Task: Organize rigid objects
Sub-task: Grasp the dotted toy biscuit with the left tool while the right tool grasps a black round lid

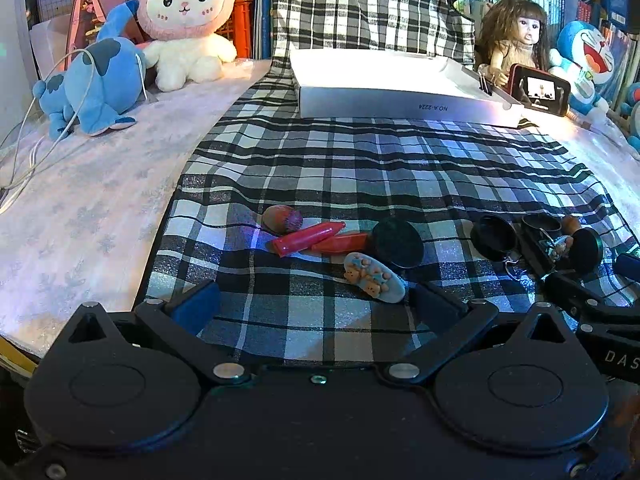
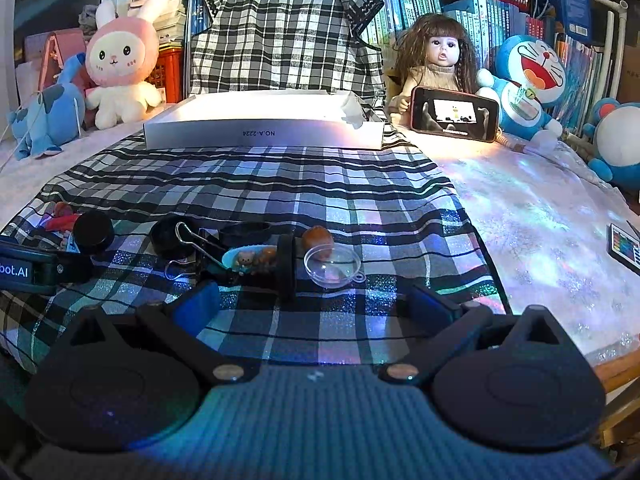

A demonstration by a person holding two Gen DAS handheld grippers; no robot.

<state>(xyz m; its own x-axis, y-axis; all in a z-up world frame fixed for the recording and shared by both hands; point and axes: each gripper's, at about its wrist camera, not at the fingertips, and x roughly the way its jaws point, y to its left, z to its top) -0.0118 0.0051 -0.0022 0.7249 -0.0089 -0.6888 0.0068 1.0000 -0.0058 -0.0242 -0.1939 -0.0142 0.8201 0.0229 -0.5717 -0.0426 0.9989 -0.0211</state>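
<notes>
**Both claws spread above the scattered trinkets on the plaid cloth**

Through the left wrist camera, I see my left claw [image 1: 316,304] with its fingers wide apart, holding nothing, low over the plaid cloth [image 1: 360,168]. Using the white box [image 1: 400,88] at the far end of the cloth as my landmark: well short of it, close to my claw, lie a brown acorn-like piece [image 1: 282,219], two red crayon-shaped pieces [image 1: 308,237] touching each other, a black round lid [image 1: 398,242] just beside them, and an oval blue bear clip [image 1: 374,277] nearest my fingertips. Farther right sits another black lid [image 1: 494,238].

Through the right wrist camera, my right claw [image 2: 316,304] is likewise spread apart and empty. Well in front of the same white box [image 2: 264,126], near my fingers, I see a clear half-capsule [image 2: 332,268] with a brown ball [image 2: 317,241] touching its far edge, a black disc standing on edge [image 2: 286,268], a second bear clip [image 2: 250,258], and a metal binder clip [image 2: 192,240]. A phone [image 2: 456,114] leans by the doll [image 2: 438,60], just right of the box.
</notes>
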